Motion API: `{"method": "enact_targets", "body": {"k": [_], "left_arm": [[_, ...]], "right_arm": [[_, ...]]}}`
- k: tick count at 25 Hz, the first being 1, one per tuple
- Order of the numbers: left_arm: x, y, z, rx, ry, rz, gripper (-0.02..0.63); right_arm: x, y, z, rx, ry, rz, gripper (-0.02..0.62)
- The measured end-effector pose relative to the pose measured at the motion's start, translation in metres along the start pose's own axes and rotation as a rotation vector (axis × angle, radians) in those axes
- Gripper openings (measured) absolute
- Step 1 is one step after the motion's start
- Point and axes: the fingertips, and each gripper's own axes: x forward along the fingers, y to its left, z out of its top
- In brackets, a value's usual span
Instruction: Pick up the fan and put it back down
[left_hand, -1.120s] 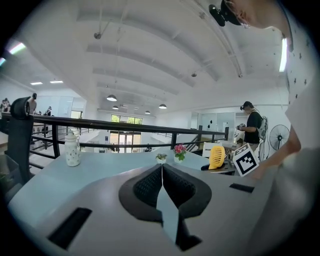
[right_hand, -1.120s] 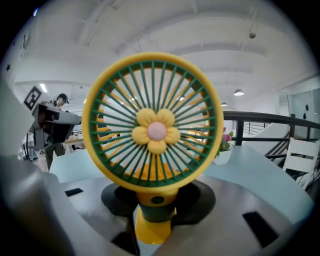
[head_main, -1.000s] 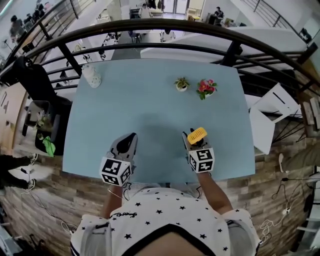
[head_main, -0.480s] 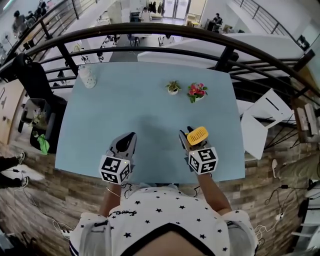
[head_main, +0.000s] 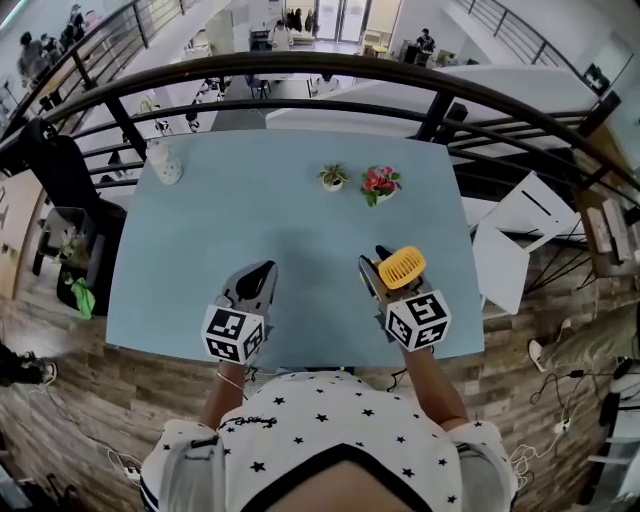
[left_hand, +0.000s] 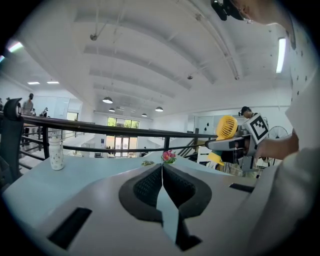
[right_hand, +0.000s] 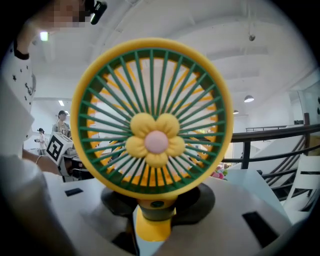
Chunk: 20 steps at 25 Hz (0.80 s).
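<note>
Right tongs (head_main: 376, 262) pinch the fan (right_hand: 152, 135) by its handle, stem upright, grille facing the holder; left tongs (left_hand: 162, 167) pressed together, empty.

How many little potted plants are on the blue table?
2. A small green plant sits near the far edge of the table. A pink-flowered plant stands just beside it, on its right. No other plant seems to be hidden.
</note>
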Motion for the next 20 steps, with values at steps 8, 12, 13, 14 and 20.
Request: {"method": "enact_targets", "body": {"k": [8,12,13,14,20], "left_arm": [[0.012,-0.011,0.007,0.019,-0.006,-0.038,0.029],[0.016,-0.015,0.01,0.023,-0.01,-0.051,0.029],[0.016,-0.016,0.01,0.024,-0.008,-0.052,0.029],[0.016,-0.017,0.01,0.024,-0.007,-0.053,0.029],[0.013,-0.019,0.01,0.025,-0.011,-0.047,0.029]], "right_arm": [[-0.017,-0.008,0.016,0.013,-0.049,-0.028,0.152],[-0.02,-0.012,0.015,0.037,-0.055,-0.039,0.152],[-0.021,-0.013,0.014,0.043,-0.056,-0.041,0.152],[-0.022,-0.014,0.014,0.047,-0.056,-0.043,0.152],[-0.023,-0.012,0.014,0.044,-0.058,-0.035,0.152]]}}
